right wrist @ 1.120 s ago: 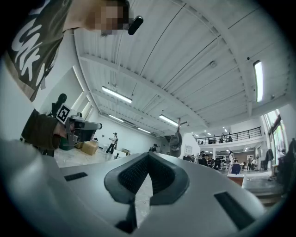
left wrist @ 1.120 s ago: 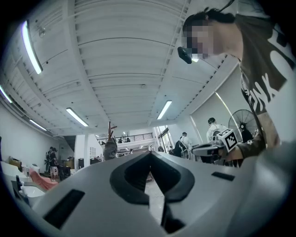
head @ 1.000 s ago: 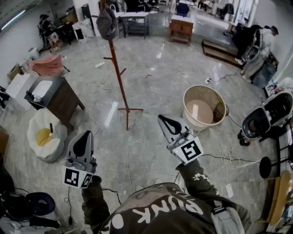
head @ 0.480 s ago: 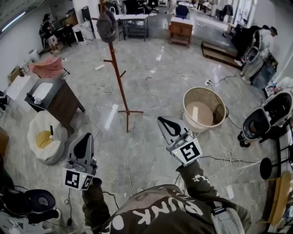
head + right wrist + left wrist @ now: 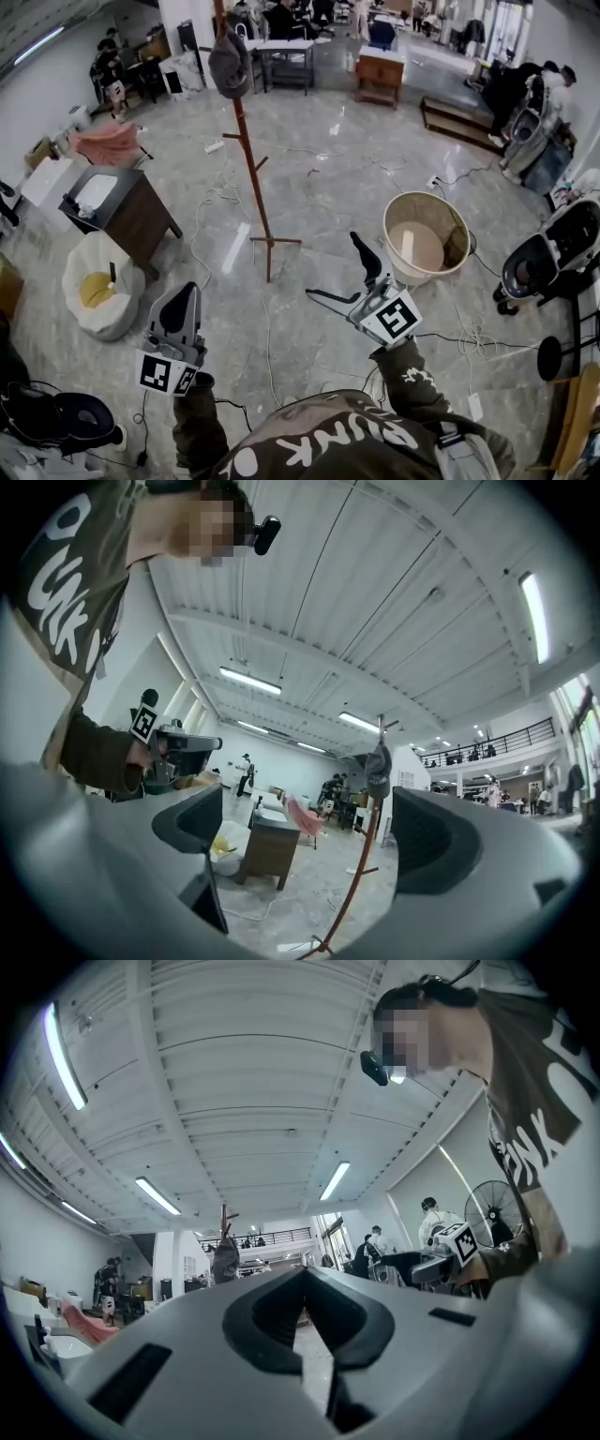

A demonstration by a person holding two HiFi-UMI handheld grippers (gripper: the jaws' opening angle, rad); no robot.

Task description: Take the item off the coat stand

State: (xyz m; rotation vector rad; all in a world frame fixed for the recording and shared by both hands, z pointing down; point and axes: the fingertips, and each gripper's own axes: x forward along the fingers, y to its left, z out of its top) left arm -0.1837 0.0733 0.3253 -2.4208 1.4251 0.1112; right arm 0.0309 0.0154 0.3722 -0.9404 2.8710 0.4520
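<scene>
A pale marble floor (image 5: 309,187) strewn with cables is seen across the whole head view. A tall reddish-brown coat stand (image 5: 251,159) is planted on it, upper left of centre, its pole running to the top edge of the frame. A dark wooden cabinet (image 5: 141,220) is placed at the left, and a white beanbag (image 5: 103,314) is set just below it. A round tan basket (image 5: 424,195) is stood right of centre, well apart from the stand.

The left gripper (image 5: 185,292) is held at the lower left of the head view. In the left gripper view its jaws (image 5: 305,1283) are seen clenched together with nothing held. The right gripper (image 5: 333,265) is held just below centre, near the basket. Its jaws are opening and are spread wide in the right gripper view (image 5: 309,832), where only the distant coat stand (image 5: 367,855) is framed in the gap and nothing is grasped.

The item, a dark grey cap (image 5: 230,64), is hung high on the stand at the top of the head view, well apart from both grippers. It is also seen small at centre in the right gripper view (image 5: 378,771) and left of centre in the left gripper view (image 5: 225,1262).
</scene>
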